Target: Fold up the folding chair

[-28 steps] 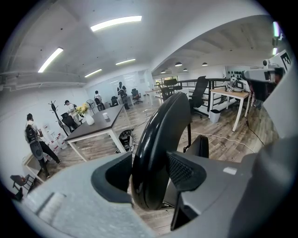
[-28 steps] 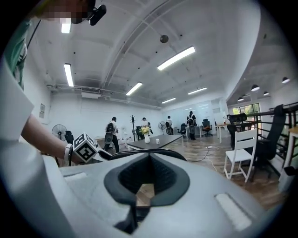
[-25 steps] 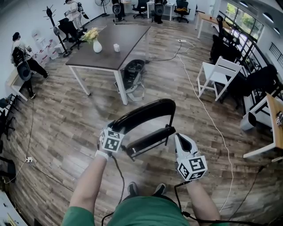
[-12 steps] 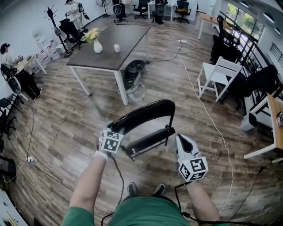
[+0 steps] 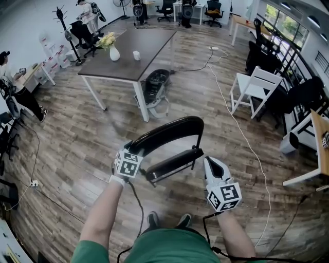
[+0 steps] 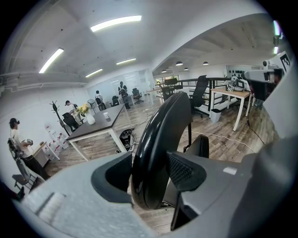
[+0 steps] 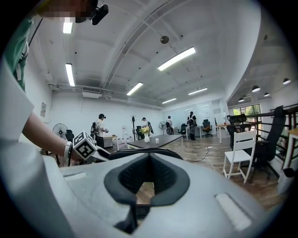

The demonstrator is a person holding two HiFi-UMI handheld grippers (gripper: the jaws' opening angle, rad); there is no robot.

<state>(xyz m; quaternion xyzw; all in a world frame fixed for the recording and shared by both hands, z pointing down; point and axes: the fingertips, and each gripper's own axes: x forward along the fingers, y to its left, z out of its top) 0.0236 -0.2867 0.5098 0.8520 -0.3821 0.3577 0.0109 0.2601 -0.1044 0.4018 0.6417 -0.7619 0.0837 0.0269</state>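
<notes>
Your left claw (image 5: 138,152) clamped the chair (image 5: 172,163) by its backrest (image 6: 160,139). Your right claw (image 5: 209,162) sat closed and empty beside it. On that single grip, the chair could have twisted or tipped.

This is looking like an open-plan office: swivel chairs (image 5: 212,9) are standing at the far end, a long dark table (image 5: 146,56) is carrying a vase of flowers (image 5: 114,52), strip lights (image 6: 116,23) are glowing overhead, and a person (image 6: 17,146) is standing by a side desk (image 6: 41,149).
</notes>
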